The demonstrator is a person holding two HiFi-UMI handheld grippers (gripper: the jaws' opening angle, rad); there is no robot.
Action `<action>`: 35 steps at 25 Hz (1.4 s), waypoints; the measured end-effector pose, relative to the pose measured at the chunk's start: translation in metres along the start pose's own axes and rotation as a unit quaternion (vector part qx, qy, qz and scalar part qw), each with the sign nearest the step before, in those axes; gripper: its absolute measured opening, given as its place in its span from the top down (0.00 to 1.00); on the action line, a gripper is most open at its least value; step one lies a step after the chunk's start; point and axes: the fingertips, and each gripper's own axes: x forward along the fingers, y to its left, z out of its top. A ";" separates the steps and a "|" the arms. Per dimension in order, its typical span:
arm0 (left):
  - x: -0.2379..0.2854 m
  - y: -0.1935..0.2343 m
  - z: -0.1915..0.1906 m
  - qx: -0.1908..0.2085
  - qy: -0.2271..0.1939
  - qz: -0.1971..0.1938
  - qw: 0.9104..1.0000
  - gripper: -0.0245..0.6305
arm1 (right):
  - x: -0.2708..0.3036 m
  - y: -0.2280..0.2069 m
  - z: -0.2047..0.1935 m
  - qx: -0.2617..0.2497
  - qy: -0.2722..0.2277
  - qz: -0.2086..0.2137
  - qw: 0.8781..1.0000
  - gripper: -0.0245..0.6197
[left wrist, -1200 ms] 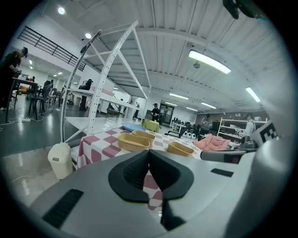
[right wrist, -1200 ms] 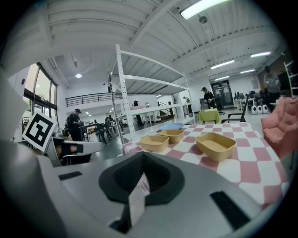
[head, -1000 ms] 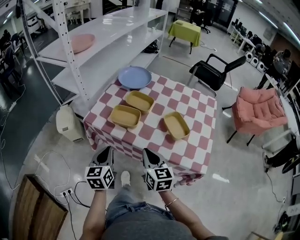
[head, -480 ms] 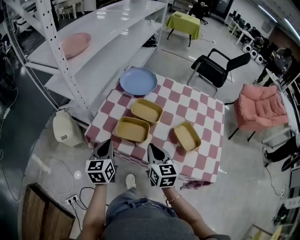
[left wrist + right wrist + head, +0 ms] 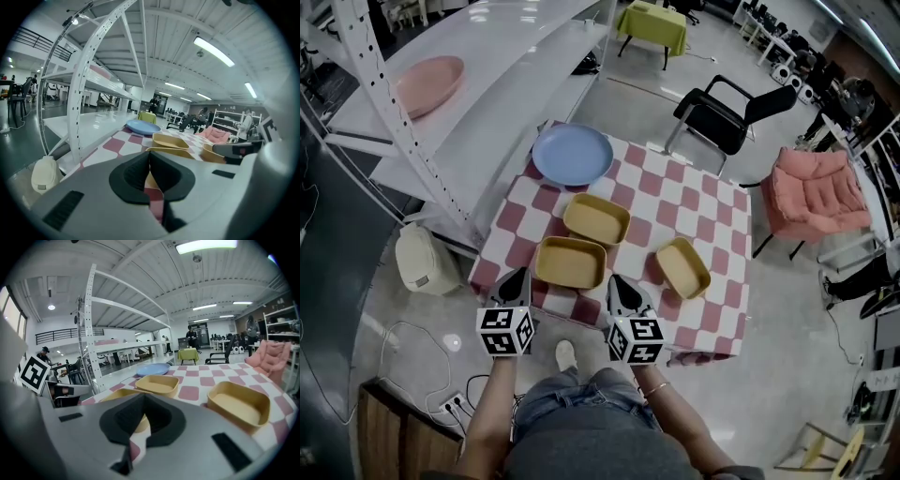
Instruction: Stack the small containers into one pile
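Observation:
Three shallow yellow containers lie apart on the red-and-white checked table (image 5: 712, 216): one at the near left (image 5: 570, 262), one behind it (image 5: 596, 218), one at the right (image 5: 682, 267). My left gripper (image 5: 515, 285) and right gripper (image 5: 624, 292) hang side by side at the table's near edge, both shut and empty. The left gripper view shows its jaws (image 5: 150, 161) closed, with the near container (image 5: 174, 153) and the far one (image 5: 170, 140) beyond. The right gripper (image 5: 142, 403) points at the near container (image 5: 117, 394), the far one (image 5: 157, 384) and the right one (image 5: 239, 405).
A blue plate (image 5: 573, 155) lies at the table's far left corner. A white shelving rack (image 5: 441, 103) with a pink plate (image 5: 429, 84) stands to the left. A white appliance (image 5: 417, 262) sits on the floor. A black chair (image 5: 727, 117) and a pink armchair (image 5: 820, 192) stand beyond.
The view has come closer to the table. Both grippers have moved forward to its near edge, still shut and empty; the containers have not moved.

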 end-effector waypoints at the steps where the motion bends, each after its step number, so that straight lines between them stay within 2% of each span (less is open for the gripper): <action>1: 0.003 0.001 -0.002 0.000 0.004 -0.005 1.000 0.94 | 0.001 -0.001 -0.001 0.000 0.003 -0.005 1.000 0.95; 8: 0.024 0.001 -0.012 -0.017 0.028 -0.030 0.999 0.94 | 0.005 -0.015 -0.004 0.008 0.018 -0.027 0.999 0.95; 15: 0.040 0.005 -0.010 -0.020 0.040 -0.025 0.999 0.93 | 0.011 -0.020 -0.005 0.015 0.024 -0.029 0.999 0.95; 24: 0.066 0.006 -0.015 -0.020 0.073 -0.031 0.997 0.83 | 0.025 -0.035 -0.014 0.030 0.036 -0.036 0.998 0.95; 35: 0.094 0.001 -0.028 -0.019 0.111 -0.025 0.993 0.82 | 0.038 -0.049 -0.023 0.043 0.053 -0.038 0.997 0.95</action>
